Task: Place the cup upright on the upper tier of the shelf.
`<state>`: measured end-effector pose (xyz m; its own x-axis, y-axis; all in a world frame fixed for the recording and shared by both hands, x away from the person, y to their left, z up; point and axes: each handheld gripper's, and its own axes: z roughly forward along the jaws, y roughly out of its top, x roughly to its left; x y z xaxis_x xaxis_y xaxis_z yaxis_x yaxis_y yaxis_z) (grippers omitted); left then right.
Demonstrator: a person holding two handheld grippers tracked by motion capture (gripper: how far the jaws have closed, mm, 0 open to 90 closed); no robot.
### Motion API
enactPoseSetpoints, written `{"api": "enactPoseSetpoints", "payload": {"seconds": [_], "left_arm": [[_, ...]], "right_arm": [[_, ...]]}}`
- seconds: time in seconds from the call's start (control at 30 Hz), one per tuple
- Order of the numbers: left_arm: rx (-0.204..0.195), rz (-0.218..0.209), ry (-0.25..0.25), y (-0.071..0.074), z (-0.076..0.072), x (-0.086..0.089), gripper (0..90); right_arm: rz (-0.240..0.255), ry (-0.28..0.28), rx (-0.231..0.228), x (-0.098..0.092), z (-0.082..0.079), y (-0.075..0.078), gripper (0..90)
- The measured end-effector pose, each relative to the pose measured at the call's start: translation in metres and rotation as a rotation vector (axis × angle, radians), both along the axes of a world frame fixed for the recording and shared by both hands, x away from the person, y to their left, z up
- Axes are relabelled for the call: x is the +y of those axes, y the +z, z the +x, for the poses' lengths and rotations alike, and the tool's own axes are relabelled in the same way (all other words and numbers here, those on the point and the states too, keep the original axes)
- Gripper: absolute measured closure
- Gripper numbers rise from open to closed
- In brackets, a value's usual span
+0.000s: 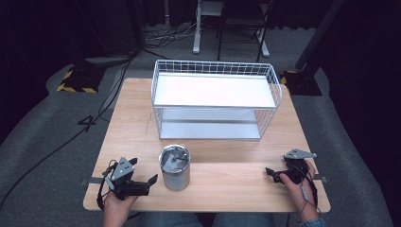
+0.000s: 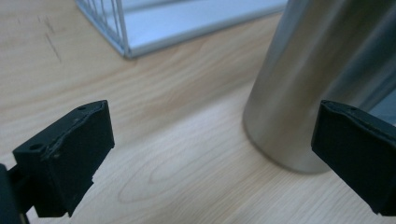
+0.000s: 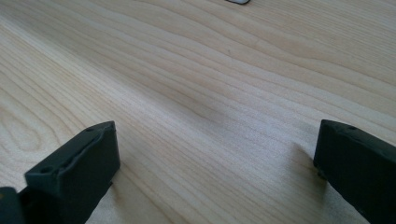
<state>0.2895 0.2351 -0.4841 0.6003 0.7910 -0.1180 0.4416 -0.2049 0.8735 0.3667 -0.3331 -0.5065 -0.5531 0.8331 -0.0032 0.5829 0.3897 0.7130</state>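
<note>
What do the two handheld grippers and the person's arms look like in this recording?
The left gripper and right gripper are both black, each with two blocky black jaws and a grey three-cornered plate on top. A black cable trails from each. The jaw pads look worn at the edges. A blue cuff shows at the right wrist.

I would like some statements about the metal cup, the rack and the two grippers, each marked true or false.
1. The cup stands upright on the table. True.
2. The cup stands inside the rack. False: it stands on the table in front of the rack.
3. The left gripper is shut on the cup. False: its jaws are open and the cup is beside them, not between them.
4. The right gripper is open over bare wood. True.
5. The rack's shelves hold several boxes. False: both shelves are bare.
</note>
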Motion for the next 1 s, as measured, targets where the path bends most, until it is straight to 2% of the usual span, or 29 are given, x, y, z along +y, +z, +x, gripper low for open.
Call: {"api": "enactPoseSetpoints", "payload": {"seconds": [0.03, 0.07, 0.1, 0.17, 0.4, 0.53, 0.67, 0.83, 0.87, 1.0], "left_arm": [[0.000, 0.000, 0.000, 0.000, 0.000, 0.000, 0.0], [-0.032, -0.036, -0.008, 0.004, -0.003, 0.001, 0.0], [-0.032, -0.036, -0.008, 0.004, -0.003, 0.001, 0.0], [-0.050, -0.068, -0.016, 0.007, -0.006, 0.001, 0.0], [-0.129, -0.083, -0.048, 0.017, -0.023, -0.003, 0.0], [-0.136, -0.098, -0.059, 0.019, -0.030, -0.005, 0.0], [-0.153, -0.086, -0.070, 0.023, -0.040, -0.010, 0.0], [-0.178, -0.088, -0.094, 0.028, -0.046, -0.017, 0.0], [-0.178, -0.108, -0.095, 0.029, -0.047, -0.021, 0.0], [-0.184, -0.124, -0.103, 0.030, -0.048, -0.027, 0.0]], "right_arm": [[0.000, 0.000, 0.000, 0.000, 0.000, 0.000, 0.8], [0.000, 0.000, 0.000, 0.000, 0.000, 0.000, 0.7], [0.000, 0.000, 0.000, 0.000, 0.000, 0.000, 0.7], [0.000, 0.000, 0.000, 0.000, 0.000, 0.000, 0.8], [0.000, 0.000, 0.000, 0.000, 0.000, 0.000, 0.8], [0.000, 0.000, 0.000, 0.000, 0.000, 0.000, 0.8], [0.000, 0.000, 0.000, 0.000, 0.000, 0.000, 0.8], [0.000, 0.000, 0.000, 0.000, 0.000, 0.000, 0.8], [0.000, 0.000, 0.000, 0.000, 0.000, 0.000, 0.7], [0.000, 0.000, 0.000, 0.000, 0.000, 0.000, 0.8]]}}
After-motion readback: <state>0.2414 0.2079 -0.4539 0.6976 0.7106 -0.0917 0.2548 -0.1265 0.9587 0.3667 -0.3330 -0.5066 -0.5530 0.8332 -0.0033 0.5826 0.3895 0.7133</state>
